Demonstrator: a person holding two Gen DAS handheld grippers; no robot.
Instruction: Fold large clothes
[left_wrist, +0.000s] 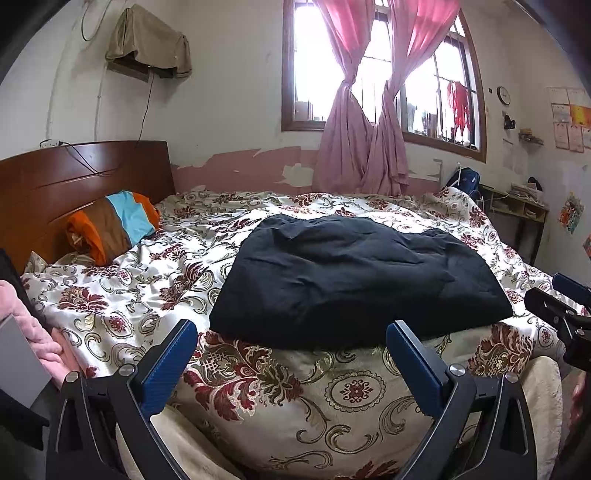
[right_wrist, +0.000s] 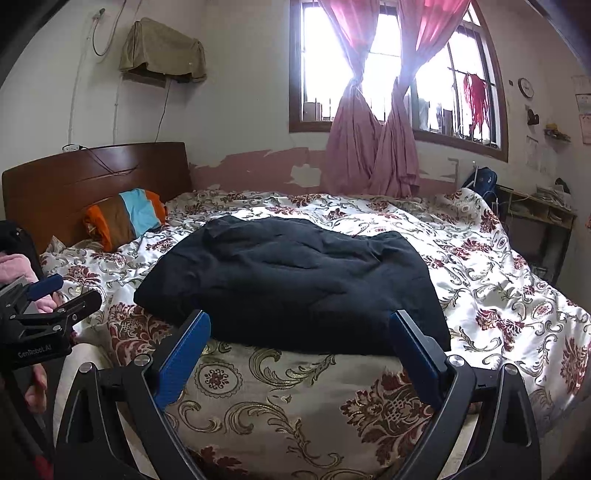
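A dark navy garment (left_wrist: 354, 280) lies folded into a rough rectangle on the floral quilt (left_wrist: 147, 295) of the bed; it also shows in the right wrist view (right_wrist: 291, 284). My left gripper (left_wrist: 291, 326) is open and empty, hovering just short of the garment's near edge. My right gripper (right_wrist: 299, 317) is open and empty too, its fingertips at the garment's near edge. Each gripper shows at the side of the other's view: the right gripper's fingers (left_wrist: 565, 288) and the left gripper's fingers (right_wrist: 48, 286).
A striped orange, brown and blue pillow (left_wrist: 114, 225) leans on the wooden headboard (left_wrist: 74, 184). Pink curtains (left_wrist: 362, 147) hang at the window behind the bed. A desk (left_wrist: 517, 206) stands at the right. A pink-sleeved arm (left_wrist: 33, 332) is at the left edge.
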